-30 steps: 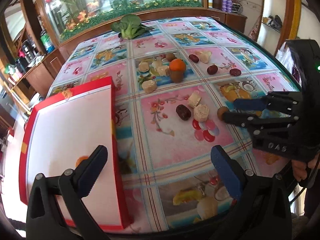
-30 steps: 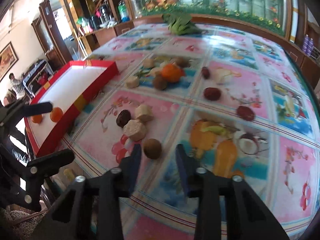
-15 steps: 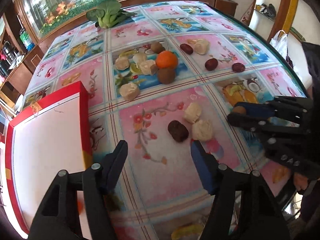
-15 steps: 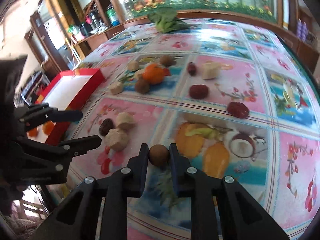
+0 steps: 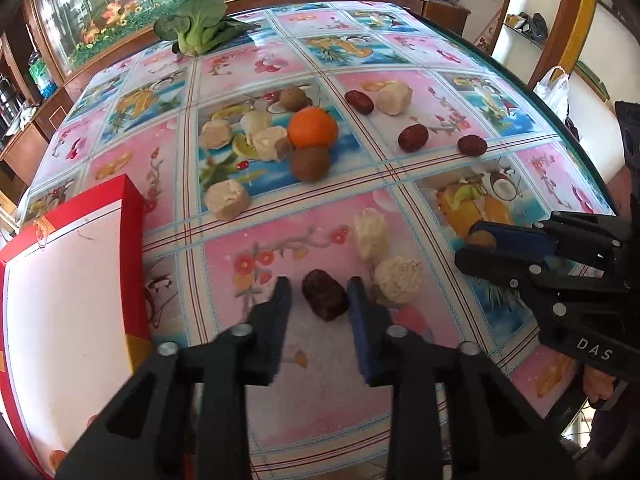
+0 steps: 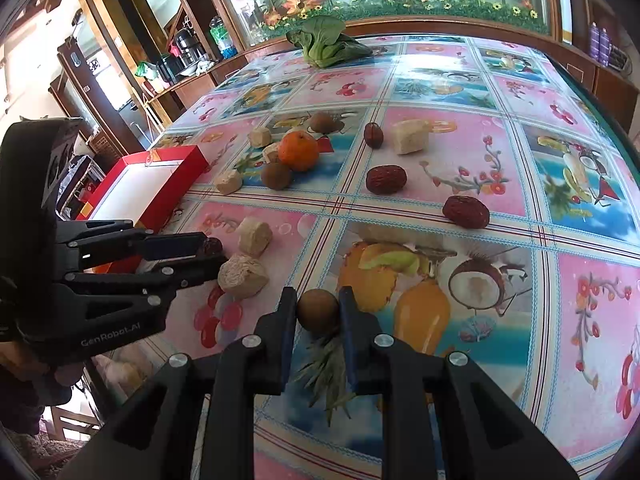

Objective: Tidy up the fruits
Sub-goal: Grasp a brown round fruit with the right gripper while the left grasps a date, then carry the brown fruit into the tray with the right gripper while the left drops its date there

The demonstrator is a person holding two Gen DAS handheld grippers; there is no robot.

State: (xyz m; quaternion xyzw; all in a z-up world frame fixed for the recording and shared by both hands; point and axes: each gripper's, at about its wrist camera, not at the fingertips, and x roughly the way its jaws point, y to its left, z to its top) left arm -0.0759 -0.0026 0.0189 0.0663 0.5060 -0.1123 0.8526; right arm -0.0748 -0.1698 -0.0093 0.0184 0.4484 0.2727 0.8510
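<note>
The dark date (image 5: 324, 295) is lying on the flowered tablecloth (image 5: 256, 216) just right of the red tray (image 5: 132, 216), and the left gripper (image 5: 320, 294) is straddling it; its jaws have just been closing, one pad touching, the other a sliver off. Farther right of the tray, the right gripper (image 6: 318, 310) is clamping a small brown round fruit (image 6: 318, 312). Two pale chunks (image 5: 398, 280) are sitting between the grippers; an orange (image 5: 313, 127) is lying beyond them.
</note>
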